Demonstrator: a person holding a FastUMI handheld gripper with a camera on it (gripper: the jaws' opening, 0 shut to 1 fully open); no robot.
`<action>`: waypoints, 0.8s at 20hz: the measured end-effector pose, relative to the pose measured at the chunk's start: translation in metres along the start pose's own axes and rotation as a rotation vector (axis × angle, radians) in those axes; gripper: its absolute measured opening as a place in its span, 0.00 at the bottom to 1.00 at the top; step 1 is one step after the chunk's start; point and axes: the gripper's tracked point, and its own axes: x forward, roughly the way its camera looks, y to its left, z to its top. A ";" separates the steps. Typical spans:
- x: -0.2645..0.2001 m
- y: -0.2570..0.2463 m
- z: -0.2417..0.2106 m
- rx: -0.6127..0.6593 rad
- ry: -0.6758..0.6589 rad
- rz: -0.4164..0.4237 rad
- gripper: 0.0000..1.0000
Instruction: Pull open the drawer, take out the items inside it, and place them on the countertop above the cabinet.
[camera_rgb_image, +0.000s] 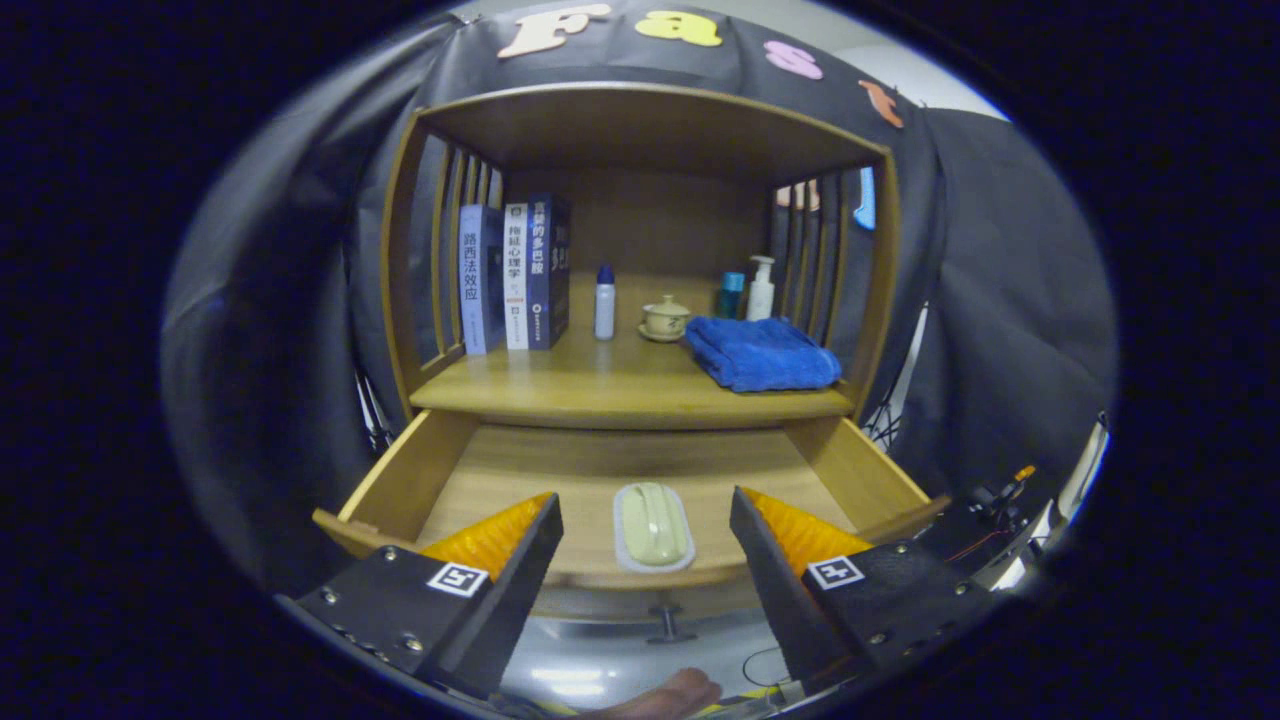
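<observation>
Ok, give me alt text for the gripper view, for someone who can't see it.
An open wooden drawer holds a pale green soap-like item on a tray, lying between the open fingers of the hand-held gripper. On the countertop above stand books, bottles, a lidded cup and a folded blue towel.

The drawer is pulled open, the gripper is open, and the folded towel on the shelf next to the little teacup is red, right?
Not quite. In the gripper view the folded towel is blue, not red. The rest holds: the drawer is pulled open, the gripper is open, and the towel lies on the shelf next to the lidded teacup.
</observation>
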 end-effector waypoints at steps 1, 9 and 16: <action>0.017 0.007 -0.003 -0.004 0.052 0.003 1.00; 0.091 0.005 -0.036 -0.010 0.301 -0.038 0.93; 0.119 -0.010 -0.081 -0.046 0.455 -0.083 0.61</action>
